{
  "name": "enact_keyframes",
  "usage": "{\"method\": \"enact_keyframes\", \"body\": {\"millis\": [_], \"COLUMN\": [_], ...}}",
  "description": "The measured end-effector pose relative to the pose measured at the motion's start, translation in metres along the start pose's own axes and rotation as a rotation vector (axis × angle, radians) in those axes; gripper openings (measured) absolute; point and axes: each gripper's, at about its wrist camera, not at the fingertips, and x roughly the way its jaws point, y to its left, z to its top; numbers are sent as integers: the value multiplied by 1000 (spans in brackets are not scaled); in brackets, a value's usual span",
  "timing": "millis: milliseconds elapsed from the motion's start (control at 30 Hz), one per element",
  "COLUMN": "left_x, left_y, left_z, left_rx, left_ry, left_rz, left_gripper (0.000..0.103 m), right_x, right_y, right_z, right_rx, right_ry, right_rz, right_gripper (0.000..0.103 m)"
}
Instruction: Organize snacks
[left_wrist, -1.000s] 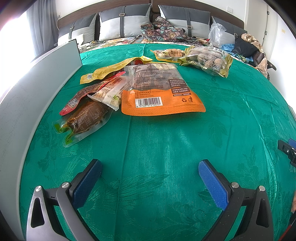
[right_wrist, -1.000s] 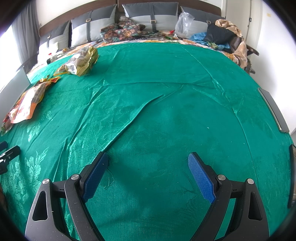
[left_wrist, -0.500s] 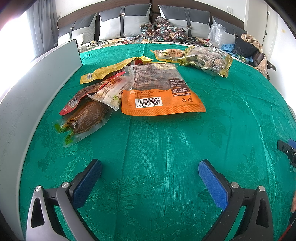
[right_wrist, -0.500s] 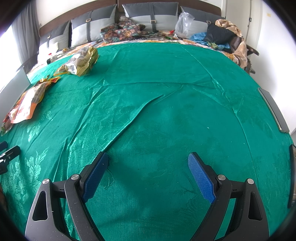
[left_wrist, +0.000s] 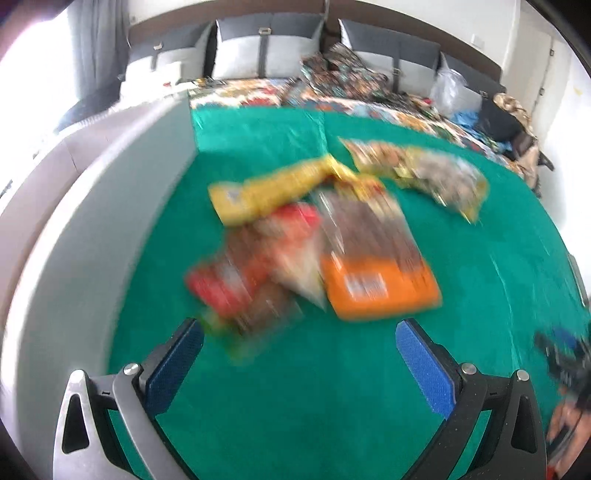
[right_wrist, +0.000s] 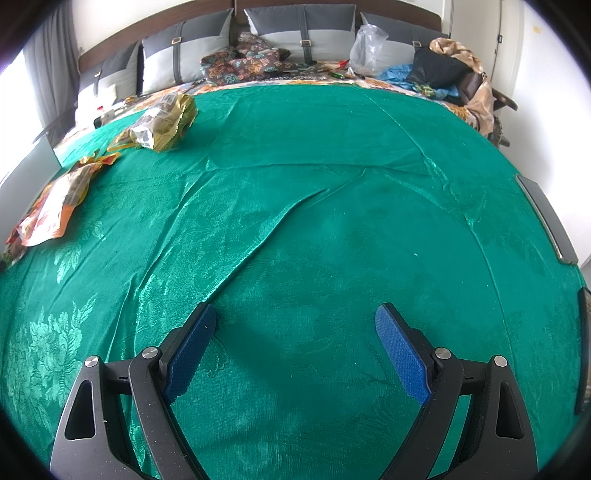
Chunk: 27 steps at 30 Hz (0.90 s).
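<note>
Several snack packets lie in a blurred heap on the green bedcover (left_wrist: 295, 387): an orange pouch (left_wrist: 380, 284), a red packet (left_wrist: 236, 280), a yellow packet (left_wrist: 266, 192) and a gold bag of nuts (left_wrist: 439, 177). My left gripper (left_wrist: 299, 332) hovers open just short of the heap, nothing between its blue pads. In the right wrist view my right gripper (right_wrist: 295, 321) stands open over bare green cloth. There the orange pouch (right_wrist: 51, 214) and the gold bag (right_wrist: 166, 122) lie far off at the left.
A grey panel (left_wrist: 74, 229) runs along the left side of the bed. Grey pillows (right_wrist: 299, 29), patterned cushions (right_wrist: 240, 62), a clear plastic bag (right_wrist: 365, 44) and clothes (right_wrist: 443, 74) crowd the headboard end. The other gripper and a hand (left_wrist: 565, 424) show at the right edge.
My left gripper has swung forward and tilted toward the snack heap, blurring the view. The right gripper has lifted slightly; both stay open.
</note>
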Motion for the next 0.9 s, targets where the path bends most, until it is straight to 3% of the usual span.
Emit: {"method": "enact_keyframes", "body": {"millis": [167, 300, 367, 467, 700, 800, 900], "left_x": [31, 81, 99, 97, 58, 29, 4], "left_y": [19, 36, 31, 10, -69, -66, -47], "left_z": [62, 68, 59, 47, 17, 0, -27], "left_rx": [-4, -115, -150, -186, 92, 79, 22], "left_ry": [44, 184, 216, 185, 206, 161, 104], "left_rz": [104, 182, 154, 20, -230, -242, -188], "left_gripper": [103, 102, 101, 101, 101, 102, 102], "right_x": [0, 0, 0, 0, 0, 0, 0], "right_y": [0, 0, 1, 1, 1, 1, 1], "right_z": [0, 0, 0, 0, 0, 0, -1], "right_rx": [0, 0, 0, 0, 0, 1, 1], "right_ry": [0, 0, 0, 0, -1, -1, -1], "right_rz": [0, 0, -1, -1, 0, 0, -1], "right_gripper": [91, 91, 91, 91, 91, 91, 91]}}
